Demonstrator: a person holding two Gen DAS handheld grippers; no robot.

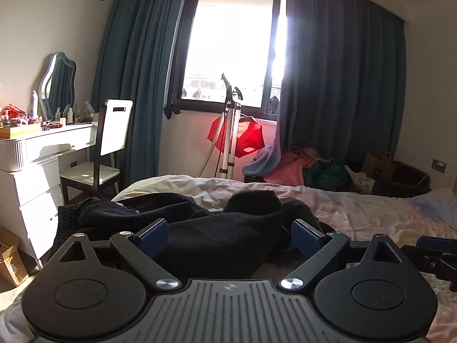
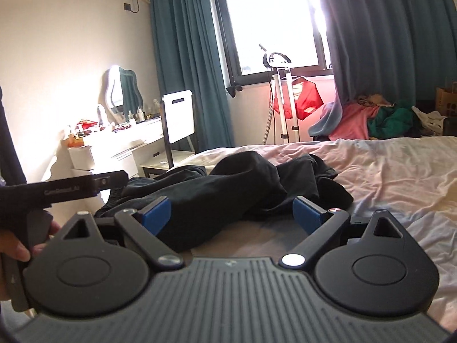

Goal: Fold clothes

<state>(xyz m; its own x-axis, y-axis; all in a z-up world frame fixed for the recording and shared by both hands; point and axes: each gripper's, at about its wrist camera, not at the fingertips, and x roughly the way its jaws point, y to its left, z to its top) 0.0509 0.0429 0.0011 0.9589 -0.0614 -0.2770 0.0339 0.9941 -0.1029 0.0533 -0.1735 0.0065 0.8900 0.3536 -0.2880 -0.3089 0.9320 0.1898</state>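
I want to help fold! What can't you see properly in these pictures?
- Black clothes: which garment, cannot tell; bunched, near edge hidden behind the left gripper in the left view.
- Same clothes, right view: near part hidden behind the right gripper.
- Window: outside washed out by glare.
- Dresser bottles: too small to read.

Right tool (image 2: 231, 210) wide apart over crumpled black garment (image 2: 228, 191) on bed (image 2: 400, 177).

The left gripper's (image 1: 230, 235) body is hiding the near edge of the black garment (image 1: 217, 237), while window (image 1: 231, 48) glare is washing out the view outside.
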